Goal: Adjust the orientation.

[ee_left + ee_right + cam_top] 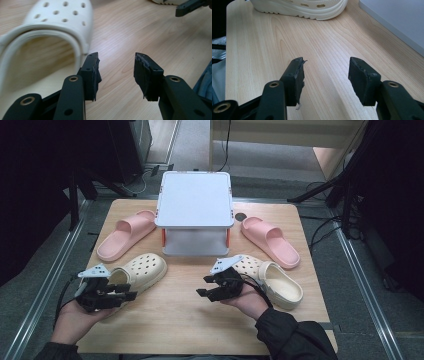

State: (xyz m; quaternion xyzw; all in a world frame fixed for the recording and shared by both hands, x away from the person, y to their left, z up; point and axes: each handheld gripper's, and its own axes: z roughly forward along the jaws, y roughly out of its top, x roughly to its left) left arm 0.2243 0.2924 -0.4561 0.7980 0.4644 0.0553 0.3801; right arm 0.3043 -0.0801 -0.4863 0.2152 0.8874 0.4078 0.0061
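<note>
Cream, hole-dotted clog lies on the desk left of the white stand, just beside the left gripper, jaws spread, empty; right gripper likewise.

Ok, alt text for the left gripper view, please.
The left gripper, jaws open with nothing between them, points past the heel opening of a cream clog lying on a wooden table. The other gripper's black tip shows at top right.

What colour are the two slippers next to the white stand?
Pink. Both slippers show best in the high view, one on each side of the stand.
</note>
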